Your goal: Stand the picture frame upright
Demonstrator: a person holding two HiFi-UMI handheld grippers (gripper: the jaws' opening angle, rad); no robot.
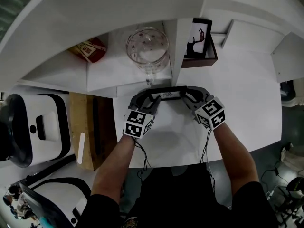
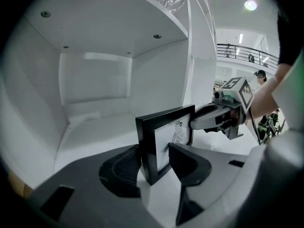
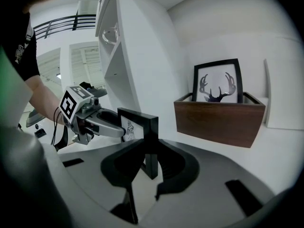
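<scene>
A black picture frame (image 1: 167,93) with a white print stands upright on its long edge on the white table (image 1: 237,108), in front of the open shelf cubby. My left gripper (image 1: 147,98) holds its left end and my right gripper (image 1: 189,95) its right end. In the left gripper view the frame (image 2: 164,134) sits between my left gripper's (image 2: 154,163) dark pads, which press on it. The right gripper view has the frame's end (image 3: 145,137) clamped in my right gripper (image 3: 149,158). Each gripper shows at the far end in the other's view.
A white shelf unit (image 2: 95,80) stands right behind the frame. A glass mug (image 1: 148,49) and a red packet (image 1: 90,49) sit on it. An antler picture (image 3: 218,82) stands in a wooden box (image 3: 218,120) at right. A wooden board (image 1: 92,132) lies at left.
</scene>
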